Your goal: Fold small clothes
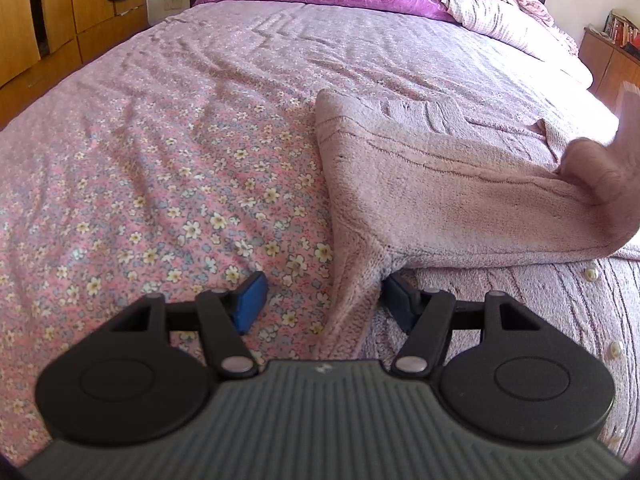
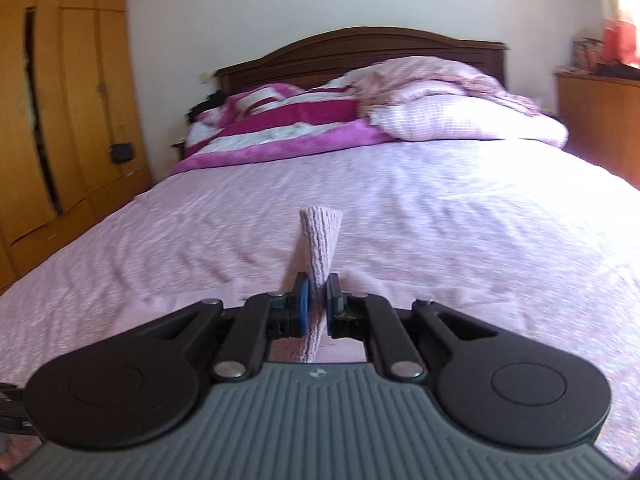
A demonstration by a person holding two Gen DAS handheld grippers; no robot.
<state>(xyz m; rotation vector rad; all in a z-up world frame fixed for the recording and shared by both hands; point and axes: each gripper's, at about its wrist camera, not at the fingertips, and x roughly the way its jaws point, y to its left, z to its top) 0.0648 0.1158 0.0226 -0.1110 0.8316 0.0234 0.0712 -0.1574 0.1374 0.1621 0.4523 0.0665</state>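
Right wrist view shows your right gripper (image 2: pixel 315 309) clenched on the pink knit cardigan's (image 1: pixel 460 200) cuff at lower centre (mid-fold, I judge), while your left gripper (image 1: pixel 324 300) gapes beside its edge; next, lay that sleeve across.

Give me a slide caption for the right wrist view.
Right gripper, jaws shut on a ribbed pale pink knitted garment, held above the pink floral bedsheet.
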